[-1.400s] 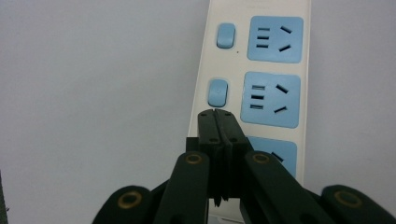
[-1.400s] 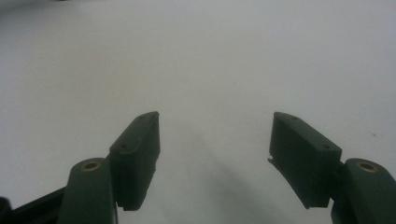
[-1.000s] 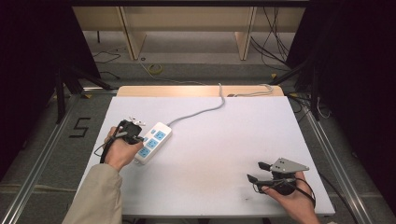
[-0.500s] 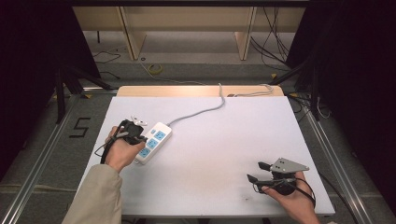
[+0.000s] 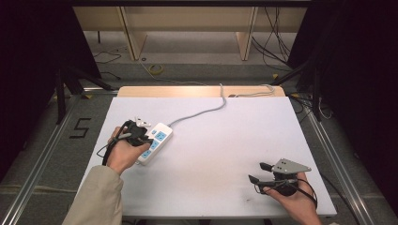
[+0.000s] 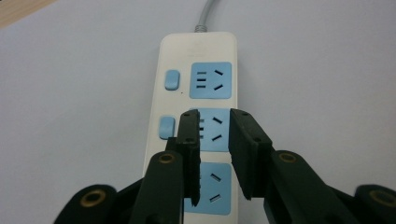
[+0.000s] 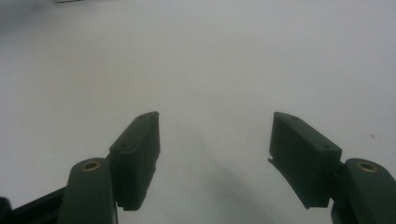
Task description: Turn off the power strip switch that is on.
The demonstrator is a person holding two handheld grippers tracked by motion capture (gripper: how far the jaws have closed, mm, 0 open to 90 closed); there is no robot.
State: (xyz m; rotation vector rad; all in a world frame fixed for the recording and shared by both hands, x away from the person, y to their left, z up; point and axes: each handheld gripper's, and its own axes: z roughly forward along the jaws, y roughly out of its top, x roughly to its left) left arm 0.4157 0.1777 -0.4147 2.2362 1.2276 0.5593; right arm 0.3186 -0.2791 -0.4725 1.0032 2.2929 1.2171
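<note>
I had the left gripper (image 6: 214, 122) poised over the white power strip (image 6: 196, 79), which lay near the table's (image 5: 225, 140) left edge with its grey cable (image 5: 202, 111) trailing to the far side. Its jaws had just been opening, a narrow gap with nothing gripped. My right gripper (image 7: 215, 140) rested wide open and empty above bare tabletop

left gripper (image 6: 214, 116) jaws just opening slightly; right gripper (image 7: 215, 126) wide.
</note>
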